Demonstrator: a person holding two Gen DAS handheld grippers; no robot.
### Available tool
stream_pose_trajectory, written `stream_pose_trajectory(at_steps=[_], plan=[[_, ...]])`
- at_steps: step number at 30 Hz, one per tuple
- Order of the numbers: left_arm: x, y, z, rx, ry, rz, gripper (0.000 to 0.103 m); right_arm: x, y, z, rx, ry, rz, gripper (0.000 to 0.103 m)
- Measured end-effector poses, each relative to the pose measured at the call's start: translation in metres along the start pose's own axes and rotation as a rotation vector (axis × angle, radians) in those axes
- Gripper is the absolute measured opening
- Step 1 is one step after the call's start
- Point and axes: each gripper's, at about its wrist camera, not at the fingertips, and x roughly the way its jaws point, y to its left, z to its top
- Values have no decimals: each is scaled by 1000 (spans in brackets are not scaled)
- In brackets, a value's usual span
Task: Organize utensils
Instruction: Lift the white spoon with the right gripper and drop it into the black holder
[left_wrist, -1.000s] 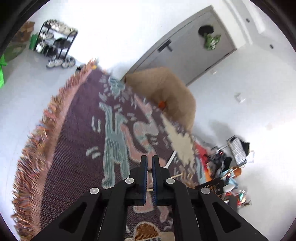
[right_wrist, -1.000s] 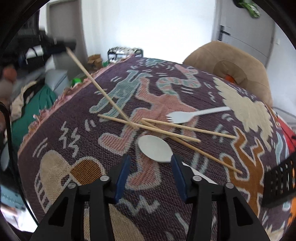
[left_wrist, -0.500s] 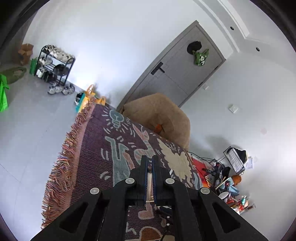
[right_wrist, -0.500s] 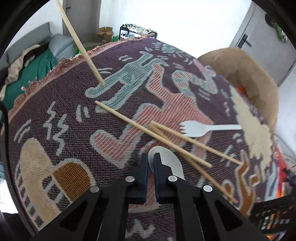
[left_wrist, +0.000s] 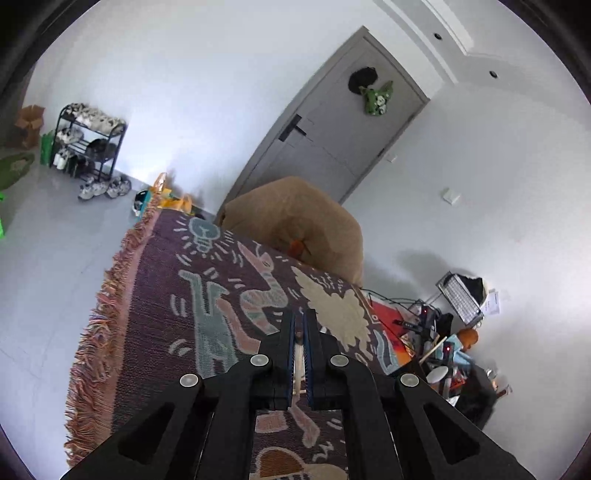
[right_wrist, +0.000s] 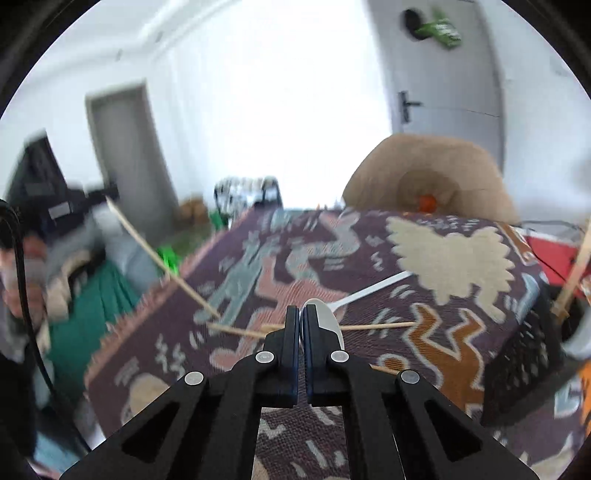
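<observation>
Our left gripper (left_wrist: 299, 332) clamps a chopstick (left_wrist: 297, 363), raised clear of the patterned rug (left_wrist: 155, 317) for sorting. Our right gripper (right_wrist: 302, 325) pinches the white spoon (right_wrist: 325, 323). Only its view shows the loose chopsticks (right_wrist: 373, 326), fork (right_wrist: 373, 290) and black basket (right_wrist: 524, 365).

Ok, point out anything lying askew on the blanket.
The chopsticks lie scattered and crossed on the blanket rather than paired, with a white fork slanting behind them. The right gripper holds a white spoon; the left gripper holds one chopstick.
</observation>
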Motion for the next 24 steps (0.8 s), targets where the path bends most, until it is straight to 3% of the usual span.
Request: stream_pose_trajectory(at_steps=[4,7,20,24], plan=[[10,-17,-4,28,15,-7,4,-32,-27,-18,80,-160,7,3],[18,-31,-8,49,32,-17,4,-45,-39,-30,118,-231,-9,3],[42,-83,-21,133,87,-47,4,-78,-44,-43,58,-107,-116,3],[49,-101,-23,158,96,-64,4,-106,-48,-34,43,-171,-135,3]])
